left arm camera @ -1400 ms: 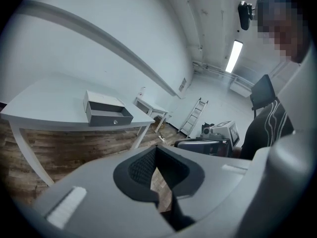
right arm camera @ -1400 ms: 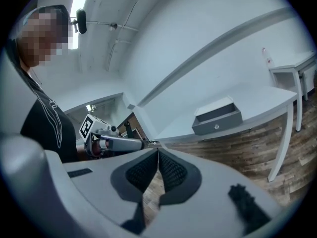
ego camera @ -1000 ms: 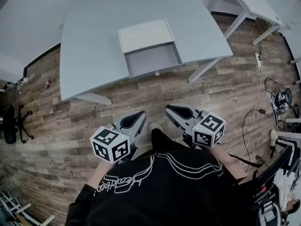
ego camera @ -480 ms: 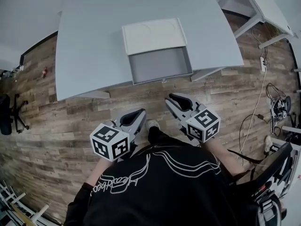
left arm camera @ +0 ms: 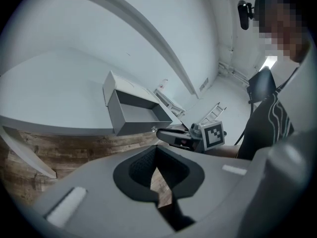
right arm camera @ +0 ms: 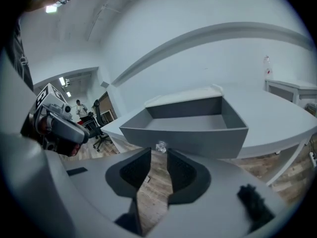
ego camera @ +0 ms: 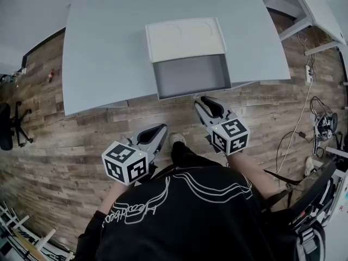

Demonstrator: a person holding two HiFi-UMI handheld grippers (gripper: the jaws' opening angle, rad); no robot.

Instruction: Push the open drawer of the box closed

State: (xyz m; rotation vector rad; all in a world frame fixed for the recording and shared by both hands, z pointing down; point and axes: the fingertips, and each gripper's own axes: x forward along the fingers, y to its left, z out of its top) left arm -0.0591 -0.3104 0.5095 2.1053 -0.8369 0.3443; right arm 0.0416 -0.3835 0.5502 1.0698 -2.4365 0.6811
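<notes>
facing open drawer (right arm camera: pixel 190 128) knob (right arm camera: pixel 161 146), right tongs (right arm camera: pixel 158 156) narrowly parted, left tongs (left arm camera: pixel 156 153) closed, empty

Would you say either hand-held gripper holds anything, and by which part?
Nothing. The right hand-held gripper is open before the knob; the left hand-held gripper is shut, empty.

I count one box (ego camera: pixel 185 39) with one drawer (ego camera: pixel 191 76), and one knob (right arm camera: pixel 161 146) on the drawer's front. There are two tables: the table (ego camera: pixel 103 48) under the box and a second table (ego camera: pixel 326 10) off to the right. I hold two claws, a left claw (ego camera: pixel 156 130) and a right claw (ego camera: pixel 206 101). One office chair (ego camera: pixel 6 126) stands at the left.
</notes>
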